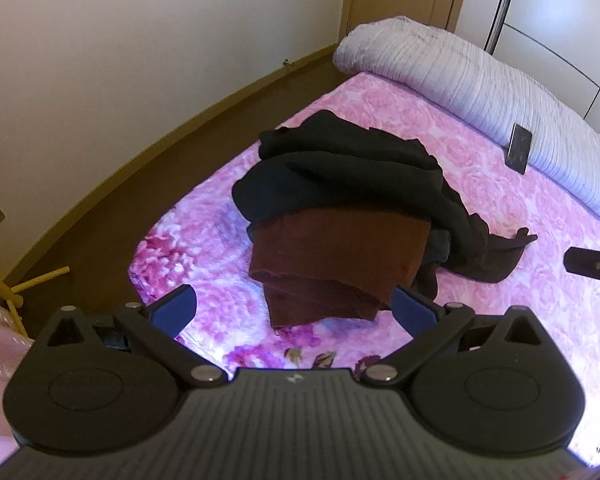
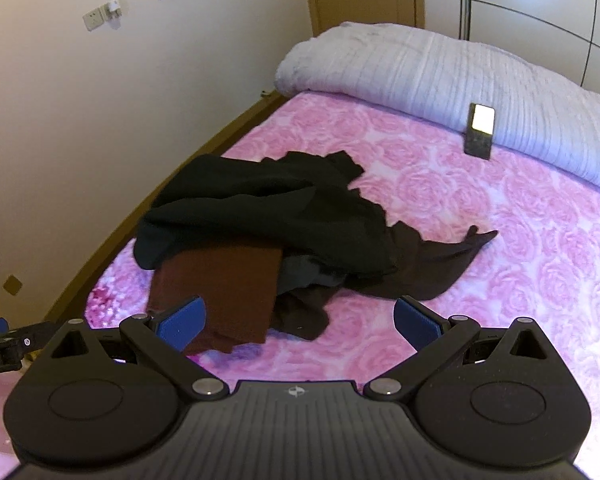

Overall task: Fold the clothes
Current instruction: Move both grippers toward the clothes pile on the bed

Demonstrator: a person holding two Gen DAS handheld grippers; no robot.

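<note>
Lying in a heap on the pink bed cover point(image 1: 480, 208), the clothes sit near the bed's left edge, close to the wall side. A brown cloth point(image 1: 332, 264) sticks out at the front of the heap, looking partly folded. A black garment point(image 1: 340, 172) is bunched on top of it, and a dark brown piece point(image 2: 440, 264) trails off to the right, so the heap is longer from side to side.

The left gripper point(image 1: 294, 310) hangs right in front of the brown cloth, with that cloth between its blue pads point(image 1: 178, 308). Its fingers are spread wide and hold nothing. The right gripper point(image 2: 300, 316) is also spread wide and empty. From it, the heap lies ahead and a bit to the left, and the trailing dark brown piece is nearest.

I think the left gripper is closer to the brown cloth. Far back, a phone point(image 2: 479, 130) leans on a rolled white blanket point(image 2: 420, 68), well apart from the clothes.
</note>
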